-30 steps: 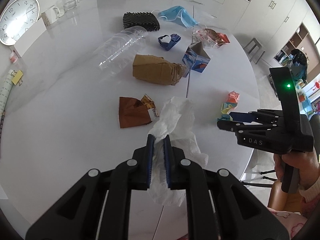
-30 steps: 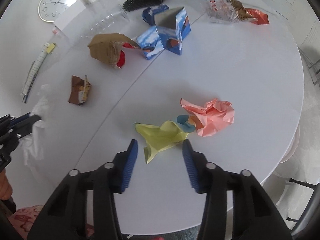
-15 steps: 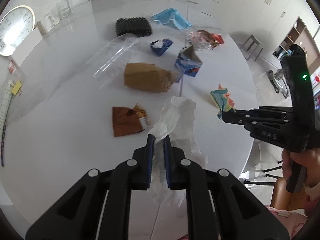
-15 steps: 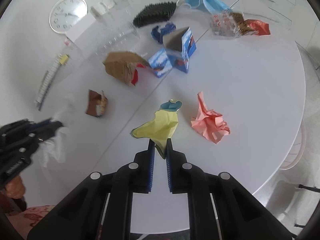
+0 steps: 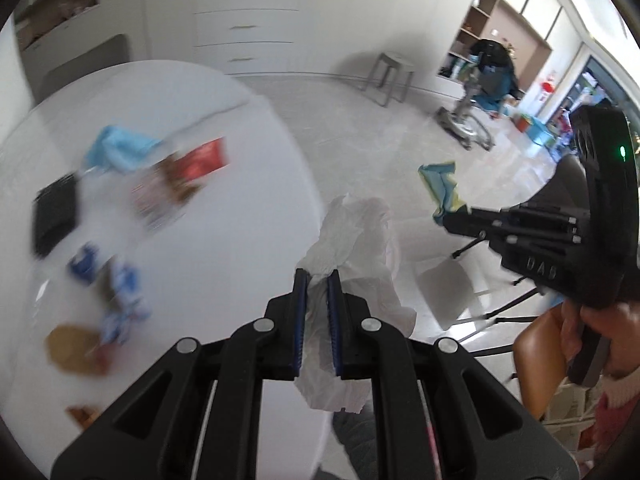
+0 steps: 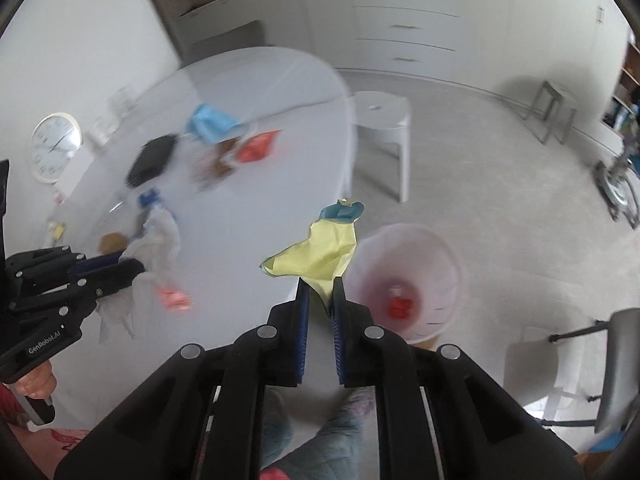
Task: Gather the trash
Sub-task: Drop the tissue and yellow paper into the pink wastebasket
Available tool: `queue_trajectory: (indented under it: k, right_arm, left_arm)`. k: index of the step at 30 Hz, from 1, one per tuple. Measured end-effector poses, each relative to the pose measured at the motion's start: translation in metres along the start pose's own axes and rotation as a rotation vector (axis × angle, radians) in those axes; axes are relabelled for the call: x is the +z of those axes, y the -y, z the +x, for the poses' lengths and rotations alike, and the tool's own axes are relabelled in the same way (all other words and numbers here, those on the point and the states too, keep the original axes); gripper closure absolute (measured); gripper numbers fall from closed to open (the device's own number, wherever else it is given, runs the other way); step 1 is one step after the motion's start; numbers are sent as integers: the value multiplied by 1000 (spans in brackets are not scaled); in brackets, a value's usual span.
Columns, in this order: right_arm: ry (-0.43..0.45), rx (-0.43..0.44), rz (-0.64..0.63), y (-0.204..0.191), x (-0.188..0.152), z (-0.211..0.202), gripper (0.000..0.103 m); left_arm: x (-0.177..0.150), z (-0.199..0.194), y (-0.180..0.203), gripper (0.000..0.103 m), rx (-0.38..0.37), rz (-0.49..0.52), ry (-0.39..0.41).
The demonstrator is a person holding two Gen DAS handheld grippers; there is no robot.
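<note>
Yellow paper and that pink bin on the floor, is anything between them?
No. In the right wrist view the yellow paper, pinched by the right gripper, hangs just left of the bin; only table edge lies between.

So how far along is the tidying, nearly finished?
Not yet. One red scrap already lies in the translucent white bin. In hand: the left gripper pinches a crumpled white tissue, the right gripper a yellow-and-teal paper wad, neither dropped yet. Left on the white round table: a blue face mask, a red wrapper, a pink paper ball and more.
</note>
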State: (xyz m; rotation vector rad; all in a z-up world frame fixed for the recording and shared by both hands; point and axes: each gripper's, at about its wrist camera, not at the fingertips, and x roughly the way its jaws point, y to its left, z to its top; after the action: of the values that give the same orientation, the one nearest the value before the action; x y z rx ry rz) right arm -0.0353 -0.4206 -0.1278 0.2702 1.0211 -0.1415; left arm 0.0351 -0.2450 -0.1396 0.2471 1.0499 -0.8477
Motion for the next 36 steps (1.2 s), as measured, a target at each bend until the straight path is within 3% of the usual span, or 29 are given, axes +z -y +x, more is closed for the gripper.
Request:
queue_trajectory:
  k: [7, 9, 10, 11, 14, 25, 26, 30, 34, 36]
  right_arm:
    - [-19, -9, 25, 77, 19, 12, 91]
    - [-23, -6, 18, 87, 23, 17, 91]
    - [-32, -1, 13, 95, 25, 20, 91]
    - [-37, 4, 8, 102, 28, 23, 91]
    - [-54, 31, -2, 114, 34, 32, 91]
    - [-129, 110, -71, 112, 48, 76, 89]
    - [-147, 117, -76, 111, 48, 83, 83]
    - [-169, 98, -91, 112, 52, 94, 31]
    - [-126, 61, -88, 112, 60, 82, 6]
    - [-99, 50, -94, 109, 65, 73, 3]
  left_arm:
    - [71, 86, 59, 89, -66, -15, -50]
    - [85, 107, 67, 79, -52, -31, -73]
    - [89, 114, 69, 64, -35, -41, -78]
    - [91, 116, 70, 52, -20, -49, -76]
    - [97, 118, 74, 43, 16, -66, -61]
    - [100, 96, 58, 18, 166, -172, -45]
    - [99, 94, 56, 15, 171, -181, -46]
    - [97, 88, 50, 12, 204, -218, -50]
    - [96, 79, 47, 10, 231, -243, -43]
    - [94, 71, 46, 8, 240, -255, -26]
